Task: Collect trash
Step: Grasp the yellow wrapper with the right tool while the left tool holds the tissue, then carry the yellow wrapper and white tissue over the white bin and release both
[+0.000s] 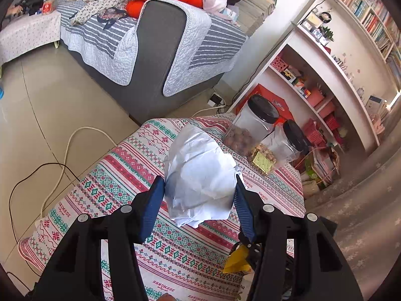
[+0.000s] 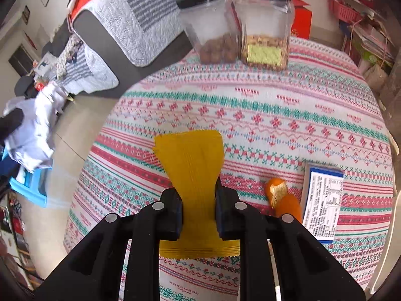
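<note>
Crumpled paper (image 1: 200, 175) gripped in left claw (image 1: 199, 192) — yellow wrapper (image 2: 193, 173) pinched in right claw (image 2: 198, 200), mid-tablecloth (image 2: 275, 105).

On the tablecloth (image 2: 250, 105) two jars (image 2: 265, 22) stood side by side at the far edge — the sofa (image 2: 120, 32) behind them. Nearer, a peel (image 2: 283, 198) lay just left of a box (image 2: 323, 200), and right of the wrapper (image 2: 193, 165) — itself between the right gripper's (image 2: 198, 205) fingers.
</note>
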Motion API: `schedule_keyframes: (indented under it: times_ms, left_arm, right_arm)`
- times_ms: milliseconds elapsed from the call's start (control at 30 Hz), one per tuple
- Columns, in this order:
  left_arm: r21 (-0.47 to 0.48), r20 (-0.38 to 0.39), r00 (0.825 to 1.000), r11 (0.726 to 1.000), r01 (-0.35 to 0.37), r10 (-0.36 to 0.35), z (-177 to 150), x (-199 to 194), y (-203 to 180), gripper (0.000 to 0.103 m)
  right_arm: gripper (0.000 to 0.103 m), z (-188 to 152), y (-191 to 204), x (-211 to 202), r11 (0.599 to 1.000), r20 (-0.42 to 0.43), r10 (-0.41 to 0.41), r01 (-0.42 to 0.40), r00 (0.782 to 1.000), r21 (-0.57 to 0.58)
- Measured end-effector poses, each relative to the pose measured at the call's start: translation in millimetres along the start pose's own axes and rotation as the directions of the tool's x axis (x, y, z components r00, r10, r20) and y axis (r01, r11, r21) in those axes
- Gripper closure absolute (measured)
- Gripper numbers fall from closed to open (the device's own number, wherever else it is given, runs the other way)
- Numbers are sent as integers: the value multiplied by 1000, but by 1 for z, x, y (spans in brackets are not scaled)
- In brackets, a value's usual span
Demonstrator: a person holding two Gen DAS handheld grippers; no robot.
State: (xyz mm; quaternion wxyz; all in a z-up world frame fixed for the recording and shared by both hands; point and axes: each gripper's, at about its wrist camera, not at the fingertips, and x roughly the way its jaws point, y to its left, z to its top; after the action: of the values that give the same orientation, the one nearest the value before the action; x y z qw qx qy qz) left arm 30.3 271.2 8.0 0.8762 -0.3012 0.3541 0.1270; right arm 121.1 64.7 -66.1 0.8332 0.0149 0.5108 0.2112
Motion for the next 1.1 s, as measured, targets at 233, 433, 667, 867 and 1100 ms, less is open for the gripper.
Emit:
schedule_keyframes:
  times_ms: [233,433,667,867,1100]
  left_arm:
    - [24,12,1000,1000,10,-10,-4,1,-13,49]
    - [61,33,999,998,20,-22,-9,-1,-30,49]
    - [106,47,998,994,39,-44,-17,-1,-54,49]
    - [148,44,997,987,61,-68,-29,2,-79,49]
    - [196,23,994,976,97,-104,-45,7,-113,49]
  right_arm:
    - [84,17,-10,-48,999,209,-34,29,977,26]
    - [84,17,-29,-80,994,327,-106,91,939,62]
    - [84,7,-53,-110,972,410,-233,198,882,126]
    - [84,-2,-79,-133,938,440,-346,288,829,195]
    - [83,-18,-126,-165,882,438,-466,363,769,300]
